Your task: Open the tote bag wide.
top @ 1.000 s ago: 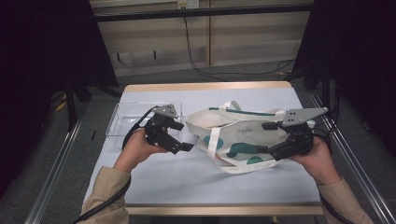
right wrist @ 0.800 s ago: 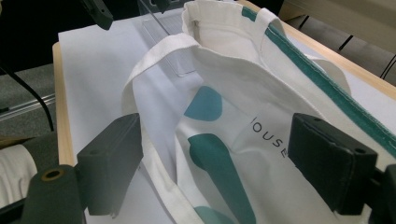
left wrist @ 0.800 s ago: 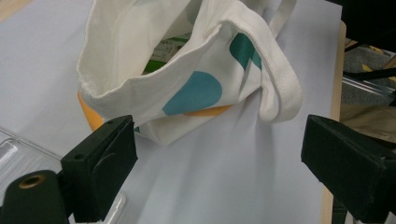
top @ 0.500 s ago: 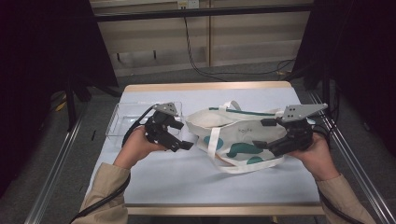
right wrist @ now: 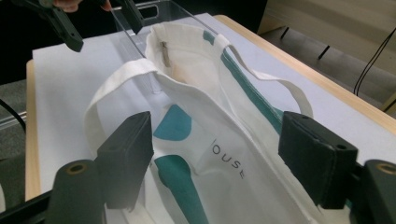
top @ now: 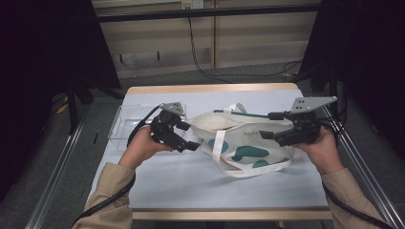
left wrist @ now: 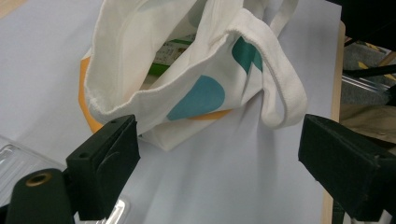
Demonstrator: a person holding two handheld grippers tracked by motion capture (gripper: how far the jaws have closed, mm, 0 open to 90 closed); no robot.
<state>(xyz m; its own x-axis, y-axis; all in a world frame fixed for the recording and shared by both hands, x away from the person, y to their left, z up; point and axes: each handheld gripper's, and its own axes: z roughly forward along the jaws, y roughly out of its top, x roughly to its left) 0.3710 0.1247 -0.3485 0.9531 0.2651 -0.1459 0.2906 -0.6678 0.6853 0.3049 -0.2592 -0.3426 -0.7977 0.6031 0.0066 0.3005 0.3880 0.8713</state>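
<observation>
Tote bag (top: 241,143) lying mid-table, long axis running nine to three o'clock, mouth facing left gripper (top: 188,138) hovering wide open just beside it at nine, right gripper (top: 270,126) at three, jaws closing, nothing pinched yet.

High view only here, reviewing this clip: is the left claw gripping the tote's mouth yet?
Observer: No. In the left gripper view the left claw stands wide open, with the tote bag corner ahead of its jaws and not clamped.
Operator: Anything inside the bag?
Observer: Yes, a green-printed flat item shows through the open mouth.
Operator: And the right claw?
Observer: The right claw has just been closing. The bag lies between its jaws, and they don't look clamped on it yet.
</observation>
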